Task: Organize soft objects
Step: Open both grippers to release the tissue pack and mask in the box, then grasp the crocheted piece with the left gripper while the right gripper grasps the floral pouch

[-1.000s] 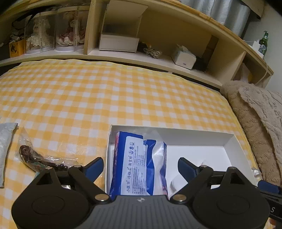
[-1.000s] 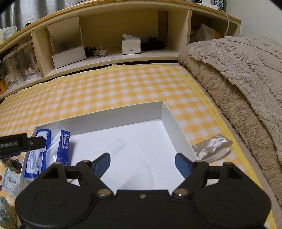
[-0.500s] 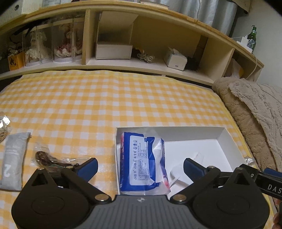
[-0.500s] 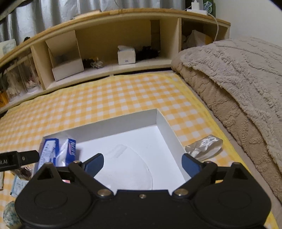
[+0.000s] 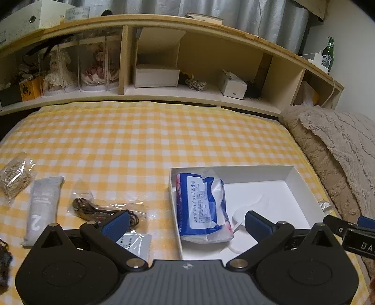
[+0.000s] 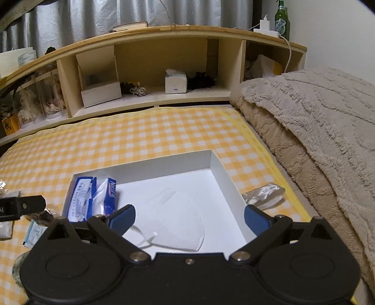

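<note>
A shallow white box [image 5: 290,173] lies on the yellow checked bed. Against its left wall sits a blue tissue pack [image 5: 201,206], and a white face mask [image 6: 173,223] lies flat on its floor. My left gripper [image 5: 185,223] hovers open above the pack's near end and holds nothing. My right gripper [image 6: 187,218] hangs over the mask with its jaws opening and nothing between them. Left of the box lie a grey packet marked 2 [image 5: 43,208], a clear bag of dark beads [image 5: 93,208], a bag with a pale item [image 5: 14,176] and a small flat packet [image 5: 134,244].
A crumpled silver packet [image 6: 264,194] rests just right of the box. A beige blanket [image 6: 316,122] is piled along the bed's right side. The wooden headboard shelf [image 5: 187,93] holds boxes and display cases, with a green bottle [image 6: 282,21] on top.
Both grippers have risen and drawn back from the box, and their jaws have spread wider. More of the bed to the left of the box has come into view.
</note>
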### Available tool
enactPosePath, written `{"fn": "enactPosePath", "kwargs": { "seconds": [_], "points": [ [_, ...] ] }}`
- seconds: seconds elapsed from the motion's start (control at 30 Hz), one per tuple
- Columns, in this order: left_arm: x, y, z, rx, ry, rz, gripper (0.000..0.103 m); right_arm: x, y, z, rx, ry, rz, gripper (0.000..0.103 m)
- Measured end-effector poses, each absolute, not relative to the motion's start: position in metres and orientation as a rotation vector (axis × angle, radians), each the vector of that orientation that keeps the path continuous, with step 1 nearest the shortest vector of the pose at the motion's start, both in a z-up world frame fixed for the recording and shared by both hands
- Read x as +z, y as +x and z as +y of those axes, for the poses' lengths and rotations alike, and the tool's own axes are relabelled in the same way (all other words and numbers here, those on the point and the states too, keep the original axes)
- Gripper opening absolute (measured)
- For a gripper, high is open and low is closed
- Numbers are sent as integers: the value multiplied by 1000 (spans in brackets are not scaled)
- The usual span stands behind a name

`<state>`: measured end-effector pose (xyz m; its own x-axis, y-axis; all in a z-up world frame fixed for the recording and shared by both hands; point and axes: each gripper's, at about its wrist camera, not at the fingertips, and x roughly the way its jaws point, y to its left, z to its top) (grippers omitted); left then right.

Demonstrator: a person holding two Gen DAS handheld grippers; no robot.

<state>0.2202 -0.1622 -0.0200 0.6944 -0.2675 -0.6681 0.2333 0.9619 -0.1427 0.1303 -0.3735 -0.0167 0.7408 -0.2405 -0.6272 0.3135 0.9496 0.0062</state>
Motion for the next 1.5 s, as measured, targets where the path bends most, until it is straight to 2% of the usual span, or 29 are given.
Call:
{"fn": "enactPosePath", "kwargs": {
  "seconds": [0.87,1.5],
  "points": [
    [-1,182,-128,-296,21,692,103,-3,96,-357,-327,128,626,103],
    [13,193,-8,-141,44,649,103,-15,122,-280,-179,56,575,103]
  ]
}}
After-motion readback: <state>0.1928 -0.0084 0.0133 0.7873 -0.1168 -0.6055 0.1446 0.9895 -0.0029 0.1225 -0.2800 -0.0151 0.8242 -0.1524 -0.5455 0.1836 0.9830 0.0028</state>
